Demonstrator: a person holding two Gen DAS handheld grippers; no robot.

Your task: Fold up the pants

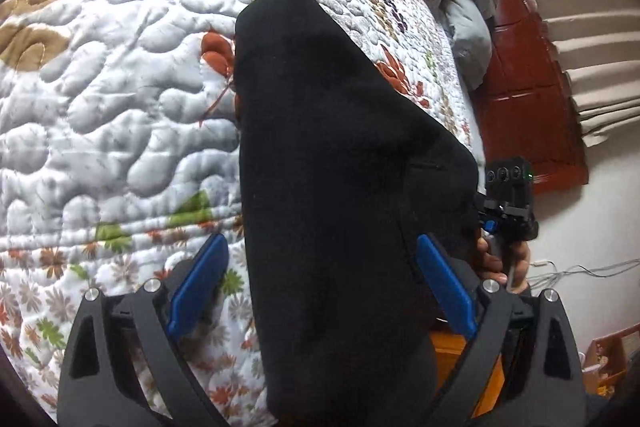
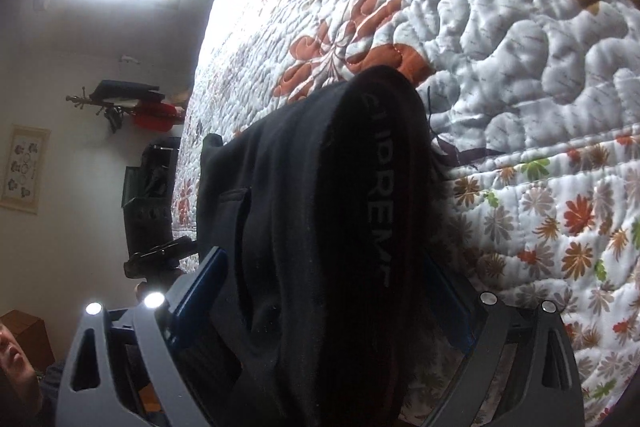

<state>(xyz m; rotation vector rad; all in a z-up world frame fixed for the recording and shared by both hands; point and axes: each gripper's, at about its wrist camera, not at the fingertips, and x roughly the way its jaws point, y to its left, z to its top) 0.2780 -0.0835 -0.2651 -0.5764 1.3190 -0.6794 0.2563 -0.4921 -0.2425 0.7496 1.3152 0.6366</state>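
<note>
The black pants (image 1: pixel 336 187) lie on the floral quilted bedspread (image 1: pixel 120 87). In the left wrist view the cloth runs from between my blue fingers up across the bed. My left gripper (image 1: pixel 322 267) is open, its pads apart on either side of the cloth. In the right wrist view the pants (image 2: pixel 320 207) show a waistband with grey lettering (image 2: pixel 378 187). My right gripper (image 2: pixel 320 283) is open around the bunched cloth. The right gripper's body also shows in the left wrist view (image 1: pixel 508 203), at the pants' right edge.
A grey blanket (image 1: pixel 464 3) is heaped at the head of the bed beside a red-brown headboard (image 1: pixel 532 87). Cables (image 1: pixel 580 271) lie on the floor. A coat rack (image 2: pixel 120 103) and a dark bin (image 2: pixel 148 187) stand beyond the bed's edge.
</note>
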